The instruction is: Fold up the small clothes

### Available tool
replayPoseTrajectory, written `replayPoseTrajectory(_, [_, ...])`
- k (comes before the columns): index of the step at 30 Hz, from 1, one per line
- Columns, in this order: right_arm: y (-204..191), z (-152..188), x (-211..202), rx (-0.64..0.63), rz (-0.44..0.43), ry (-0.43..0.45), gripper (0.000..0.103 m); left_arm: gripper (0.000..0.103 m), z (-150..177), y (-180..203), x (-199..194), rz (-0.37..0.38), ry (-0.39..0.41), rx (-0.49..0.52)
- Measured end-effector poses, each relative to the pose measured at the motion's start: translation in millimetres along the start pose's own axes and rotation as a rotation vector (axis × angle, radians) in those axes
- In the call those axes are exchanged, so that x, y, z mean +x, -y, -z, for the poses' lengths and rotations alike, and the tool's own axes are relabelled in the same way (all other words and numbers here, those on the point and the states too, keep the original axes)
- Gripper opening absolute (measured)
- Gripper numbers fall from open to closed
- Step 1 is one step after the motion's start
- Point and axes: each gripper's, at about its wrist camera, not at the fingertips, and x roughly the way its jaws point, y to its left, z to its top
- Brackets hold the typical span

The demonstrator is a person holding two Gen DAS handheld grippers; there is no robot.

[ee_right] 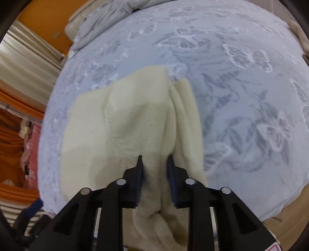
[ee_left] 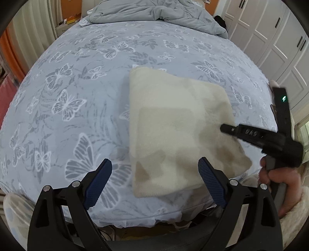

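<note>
The right gripper [ee_right: 154, 166] has its jaws drawn narrow on a bunched ridge of the cream knitted garment [ee_right: 123, 123], and the cloth fills the gap between the blue pads [ee_right: 140, 171]. In the left wrist view this gripper [ee_left: 225, 128] shows only from the side as a blurred black bar lying over the garment's right edge, so its jaws cannot be made out there. The hand [ee_left: 278, 179] holding it is partly cut off at the frame's right side, with a fluffy cream sleeve at the wrist.

The left gripper [ee_left: 154, 173] hangs with its jaws wide, nothing between them, just above the near edge of the bed [ee_left: 67, 86]. Its right pad [ee_left: 210, 183] overlaps the garment's near corner in the picture; whether it touches is unclear.

The garment [ee_left: 173, 125] lies folded in a rough rectangle on the butterfly-print sheet, near the bed's front edge and right of centre. It is pale cream, soft and fuzzy, with shadow patches across it. In the right wrist view the part nearest the camera gathers into vertical folds and runs down under the gripper body, where its end is hidden.

A rumpled grey duvet [ee_left: 154, 13] sits at the far end of the bed
</note>
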Motion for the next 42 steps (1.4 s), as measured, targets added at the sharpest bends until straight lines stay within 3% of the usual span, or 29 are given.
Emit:
replayPoseTrajectory(2, [-3.2, -3.5, -28.4, -0.018, -0.003, 0.087, 0.014, 0.089, -2.6, 3.3, 0.0, -0.004, 0.008, 0.015])
replayPoseTrajectory(3, [2.9, -3.9, -31.8, -0.008, 0.007, 0.090, 0.010, 0.089, -3.7, 4.3, 1.6, -0.006, 0.011, 0.019])
replayPoseTrajectory(4, [12.6, -4.7, -19.8, 0.007, 0.030, 0.055, 0.006, 0.090, -4.2, 5.2, 4.2, -0.007, 0.009, 0.019])
replayPoseTrajectory(6, [34.3, 4.0, 21.5, 0.015, 0.085, -0.102, 0.004, 0.090, -5.5, 5.4, 12.9, -0.005, -0.010, 0.012])
replayPoseTrajectory(8, [41.4, 8.8, 22.6, 0.036, 0.052, -0.088, 0.005, 0.090, -6.9, 6.0, 26.5, 0.005, -0.042, -0.002])
replayPoseTrajectory(9, [39.7, 6.2, 12.6, 0.050, 0.019, -0.070, 0.010, 0.090, -8.0, 6.6, 31.4, 0.008, -0.058, -0.005])
replayPoseTrajectory(11, [38.2, 2.4, -2.5, 0.082, 0.007, -0.027, 0.032, 0.090, -10.9, 5.1, 38.1, 0.019, -0.079, -0.021])
replayPoseTrajectory(12, [36.8, 0.5, -10.4, 0.091, 0.015, 0.004, 0.061, 0.090, -12.3, 3.5, 39.3, 0.025, -0.082, -0.036])
replayPoseTrajectory(13, [35.8, -0.5, -14.1, 0.088, 0.012, 0.022, 0.077, 0.090, -13.5, 2.1, 40.2, 0.035, -0.083, -0.051])
replayPoseTrajectory(20, [40.0, -1.4, 26.2, 0.103, 0.008, -0.090, 0.079, 0.091, -28.8, -2.3, 69.8, 0.052, -0.158, -0.124])
replayPoseTrajectory(22, [44.1, 2.3, 42.8, 0.110, 0.020, -0.121, 0.084, 0.093, -31.9, -1.7, 77.4, 0.050, -0.175, -0.136])
replayPoseTrajectory(29, [62.5, 3.9, 67.6, 0.230, -0.159, -0.192, 0.088, 0.098, -39.6, 0.5, 105.5, 0.011, -0.183, -0.121])
replayPoseTrajectory(34, [55.7, 4.0, 77.0, 0.199, -0.181, -0.200, 0.098, 0.098, -44.5, -6.6, 118.3, 0.045, -0.184, -0.155])
replayPoseTrajectory(37, [43.8, 3.8, 82.0, 0.148, -0.152, -0.187, 0.098, 0.098, -45.5, -9.3, 123.1, 0.065, -0.186, -0.166])
replayPoseTrajectory(42, [44.1, 1.6, 86.4, 0.170, -0.172, -0.174, 0.098, 0.098, -46.9, -14.0, 132.3, 0.117, -0.191, -0.198])
